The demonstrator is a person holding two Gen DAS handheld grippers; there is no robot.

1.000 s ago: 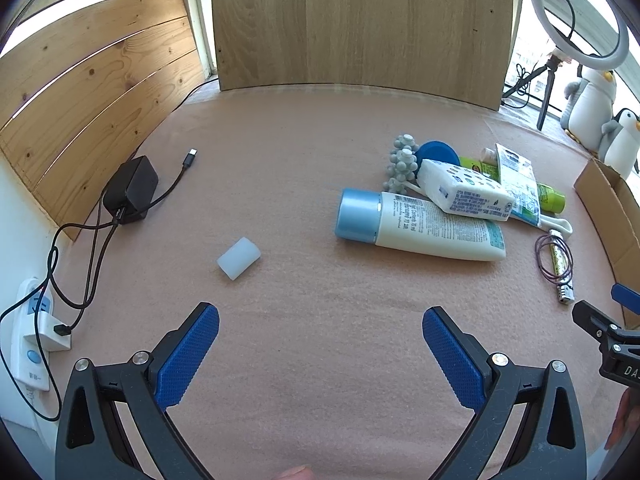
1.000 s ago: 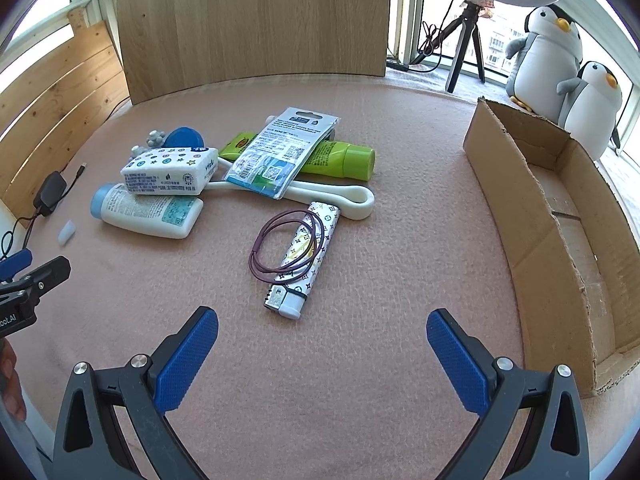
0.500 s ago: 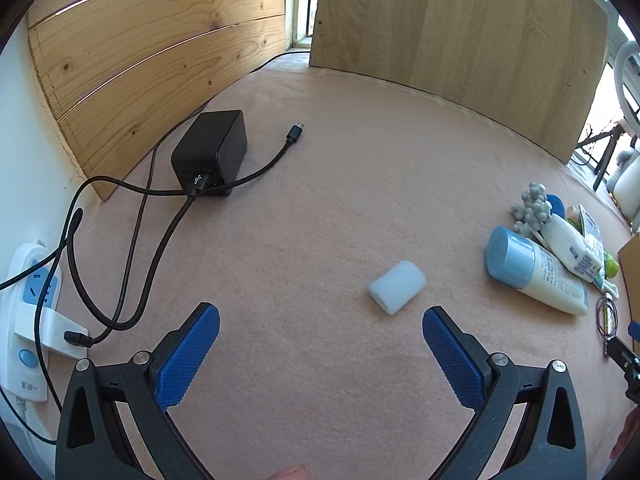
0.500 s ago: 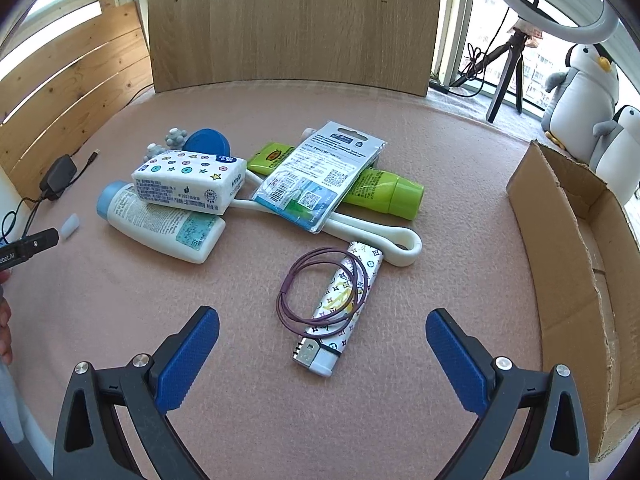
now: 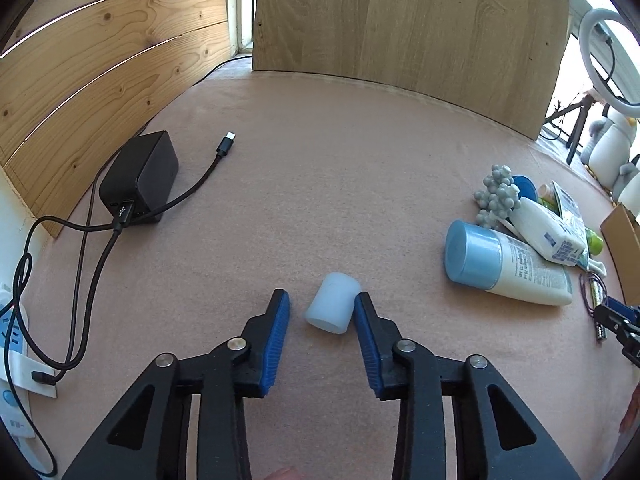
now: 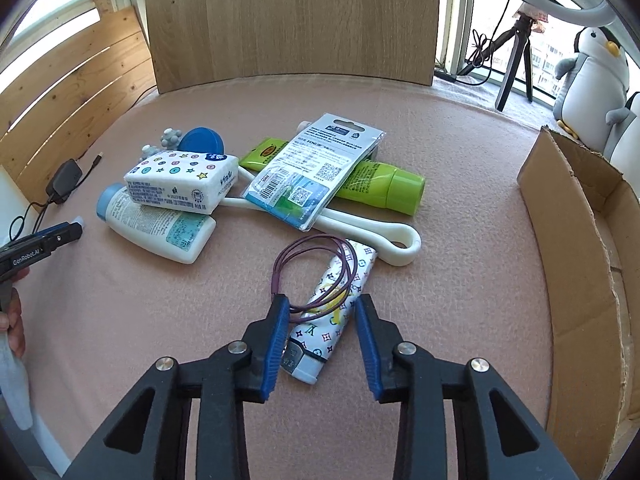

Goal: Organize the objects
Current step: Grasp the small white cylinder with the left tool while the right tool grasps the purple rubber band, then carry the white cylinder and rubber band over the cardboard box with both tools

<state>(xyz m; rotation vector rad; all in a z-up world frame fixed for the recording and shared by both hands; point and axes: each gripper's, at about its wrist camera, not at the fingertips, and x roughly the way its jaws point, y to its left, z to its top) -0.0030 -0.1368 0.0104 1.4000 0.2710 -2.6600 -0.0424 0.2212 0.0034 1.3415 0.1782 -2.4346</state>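
Both grippers narrowed and dropped onto separate targets

Left gripper has gone from wide apart to half-closed around the white cap, which now lies between its blue pads; the right pad looks to touch the cap, a gap shows at the left pad, not clamped; black charger with cable at 10 o'clock of the cap; blue-capped lotion bottle at 3 o'clock, well apart.

Right gripper likewise narrowed from wide, jaws part-open astride the patterned lighter; gaps at both pads; purple hair tie draped over the lighter; white tissue pack, green tube and carded packet clustered at 12 o'clock on the pink desk; cardboard box at 3 o'clock.
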